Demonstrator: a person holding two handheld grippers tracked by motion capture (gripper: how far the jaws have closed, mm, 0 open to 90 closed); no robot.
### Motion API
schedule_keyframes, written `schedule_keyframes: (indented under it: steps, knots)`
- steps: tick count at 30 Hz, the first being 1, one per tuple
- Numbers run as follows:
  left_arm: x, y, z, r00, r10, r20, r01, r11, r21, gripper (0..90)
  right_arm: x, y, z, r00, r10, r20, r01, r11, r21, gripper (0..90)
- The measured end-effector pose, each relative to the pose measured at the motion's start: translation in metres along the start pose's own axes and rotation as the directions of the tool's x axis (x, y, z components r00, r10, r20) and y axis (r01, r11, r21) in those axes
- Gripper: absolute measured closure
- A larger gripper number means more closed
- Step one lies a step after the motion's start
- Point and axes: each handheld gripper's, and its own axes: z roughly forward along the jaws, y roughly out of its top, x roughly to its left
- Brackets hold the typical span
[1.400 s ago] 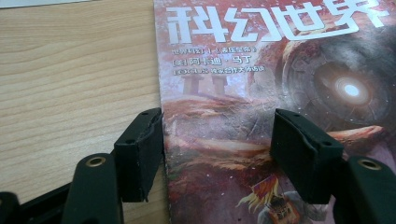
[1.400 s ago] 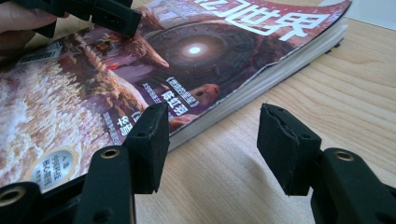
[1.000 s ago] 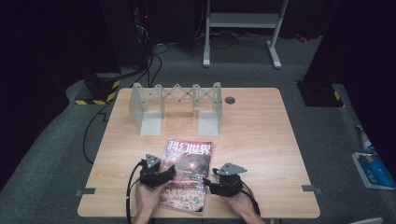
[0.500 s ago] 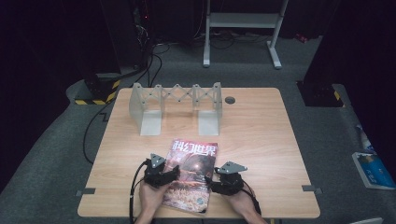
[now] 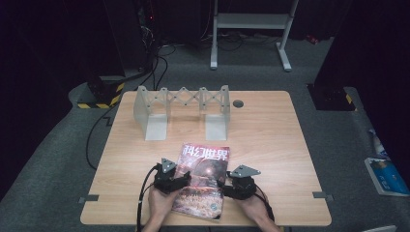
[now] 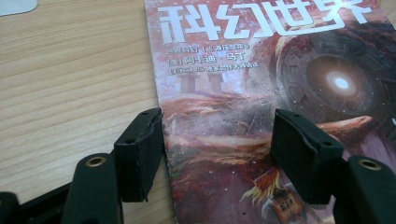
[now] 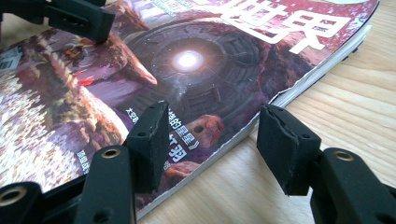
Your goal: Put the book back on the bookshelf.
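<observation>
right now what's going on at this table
A person holds a gripper in each hand at a magazine lying flat on the wooden table. The left gripper straddles the magazine's left edge, jaws open, one over the wood and one over the cover. The right gripper straddles the opposite edge the same way, jaws open. Neither clamps it yet. A grey metal rack stands farther back, apart from the magazine.

a grey folding rack [image 5: 181, 111] stands on the wooden table [image 5: 270, 140].
</observation>
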Motion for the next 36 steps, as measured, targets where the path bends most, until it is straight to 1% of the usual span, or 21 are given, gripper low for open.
schedule_keyframes:
  steps: [3, 6, 7, 9, 11, 12, 15, 17, 18, 21, 23, 25, 27, 28, 29, 32, 33, 36]
  knots:
    - [-0.004, 0.001, 0.002, 0.9999, 0.007, 0.011, -0.007, 1.0000, -0.005, 35.1, -0.006, -0.001, -0.003, 0.9998, 0.003, 0.020, -0.003, 1.000, -0.002, 44.2]
    - [-0.008, 0.002, 0.004, 0.9997, 0.014, 0.020, -0.014, 0.9999, -0.006, 35.3, -0.008, -0.002, -0.004, 0.9995, 0.007, 0.030, -0.007, 1.000, -0.001, 44.3]
    - [-0.011, 0.003, 0.006, 0.9995, 0.018, 0.025, -0.018, 0.9998, -0.003, 35.3, -0.012, -0.002, -0.005, 0.9992, 0.005, 0.040, -0.005, 1.000, -0.002, 44.4]
    - [-0.012, 0.004, 0.007, 0.9994, 0.021, 0.026, -0.022, 0.9998, 0.004, 35.2, -0.013, -0.002, -0.006, 0.9991, 0.010, 0.042, -0.010, 1.000, -0.001, 44.5]
    - [-0.015, 0.007, 0.009, 0.9991, 0.030, 0.030, -0.031, 0.9994, 0.013, 35.2, -0.016, -0.002, -0.007, 0.9985, 0.014, 0.053, -0.014, 1.000, -0.002, 44.4]
    - [-0.017, 0.008, 0.010, 0.9990, 0.027, 0.036, -0.028, 0.9995, 0.015, 35.2, -0.018, -0.002, -0.007, 0.9983, 0.014, 0.056, -0.014, 1.000, -0.003, 44.5]
    - [-0.022, 0.011, 0.013, 0.9983, 0.037, 0.045, -0.038, 0.9991, 0.020, 35.2, -0.024, -0.002, -0.009, 0.9970, 0.024, 0.074, -0.024, 1.000, -0.005, 44.8]
    - [-0.024, 0.012, 0.014, 0.9980, 0.042, 0.047, -0.043, 0.9988, 0.021, 35.2, -0.026, -0.002, -0.009, 0.9966, 0.023, 0.080, -0.023, 1.000, -0.005, 44.9]
    - [-0.027, 0.013, 0.015, 0.9975, 0.046, 0.054, -0.047, 0.9986, 0.024, 35.3, -0.030, -0.002, -0.010, 0.9958, 0.022, 0.089, -0.022, 1.000, -0.006, 45.1]
    - [-0.029, 0.014, 0.016, 0.9970, 0.052, 0.058, -0.053, 0.9982, 0.027, 35.2, -0.033, -0.003, -0.011, 0.9951, 0.026, 0.096, -0.026, 1.000, -0.008, 45.0]
    - [-0.032, 0.014, 0.018, 0.9963, 0.053, 0.067, -0.055, 0.9982, 0.023, 35.3, -0.037, -0.004, -0.012, 0.9940, 0.043, 0.100, -0.042, 0.999, -0.010, 45.1]
    - [-0.034, 0.014, 0.018, 0.9962, 0.053, 0.069, -0.055, 0.9982, 0.023, 35.4, -0.039, -0.004, -0.012, 0.9938, 0.044, 0.102, -0.043, 0.999, -0.011, 45.1]
    - [-0.035, 0.015, 0.019, 0.9955, 0.063, 0.071, -0.065, 0.9975, 0.026, 35.4, -0.043, -0.003, -0.014, 0.9934, 0.049, 0.103, -0.050, 0.999, 0.003, 45.3]
    - [-0.037, 0.015, 0.019, 0.9953, 0.058, 0.077, -0.060, 0.9979, 0.026, 35.4, -0.043, -0.003, -0.014, 0.9934, 0.049, 0.103, -0.050, 0.999, 0.003, 45.3]
    - [-0.040, 0.015, 0.020, 0.9951, 0.057, 0.080, -0.060, 0.9979, 0.026, 35.4, -0.046, -0.002, -0.015, 0.9931, 0.053, 0.105, -0.055, 0.998, 0.013, 45.5]
    - [-0.043, 0.015, 0.021, 0.9946, 0.061, 0.084, -0.063, 0.9977, 0.024, 35.4, -0.049, -0.001, -0.016, 0.9931, 0.048, 0.107, -0.050, 0.999, 0.020, 45.8]
    - [-0.043, 0.016, 0.021, 0.9941, 0.067, 0.086, -0.069, 0.9974, 0.023, 35.5, -0.051, -0.001, -0.017, 0.9925, 0.052, 0.111, -0.055, 0.998, 0.024, 45.8]
    - [-0.047, 0.016, 0.023, 0.9929, 0.062, 0.101, -0.064, 0.9978, 0.018, 36.3, -0.054, -0.002, -0.019, 0.9909, 0.052, 0.124, -0.056, 0.998, 0.029, 45.8]
